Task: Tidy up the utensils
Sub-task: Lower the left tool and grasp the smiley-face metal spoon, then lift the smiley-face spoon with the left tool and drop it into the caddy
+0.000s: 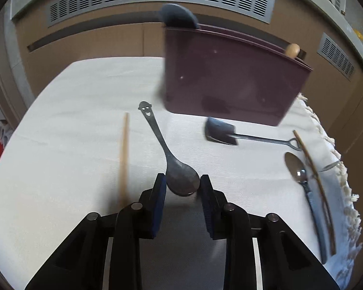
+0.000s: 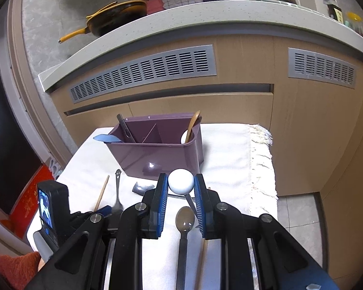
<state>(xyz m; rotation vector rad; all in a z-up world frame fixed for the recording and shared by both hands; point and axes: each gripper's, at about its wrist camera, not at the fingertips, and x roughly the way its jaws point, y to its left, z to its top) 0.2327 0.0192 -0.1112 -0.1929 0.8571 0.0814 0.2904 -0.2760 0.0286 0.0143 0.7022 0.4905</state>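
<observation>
A purple utensil caddy [image 1: 230, 79] stands at the back of the white cloth; it also shows in the right wrist view [image 2: 157, 149], holding a blue spatula, a dark utensil and a wooden spoon. My left gripper [image 1: 182, 183] is shut on the bowl of the smiley-handled metal spoon [image 1: 181, 176], which lies on the cloth. My right gripper [image 2: 181, 183] is shut on a white ladle [image 2: 180, 181] and holds it above the cloth, in front of the caddy.
On the cloth lie a wooden chopstick [image 1: 124, 154], a shovel-shaped spoon [image 1: 221, 133], a metal spoon with a grey handle [image 1: 300, 174] and a thin brown stick [image 1: 314, 174]. The fringed cloth edge [image 1: 346, 183] is at the right. Cabinets stand behind.
</observation>
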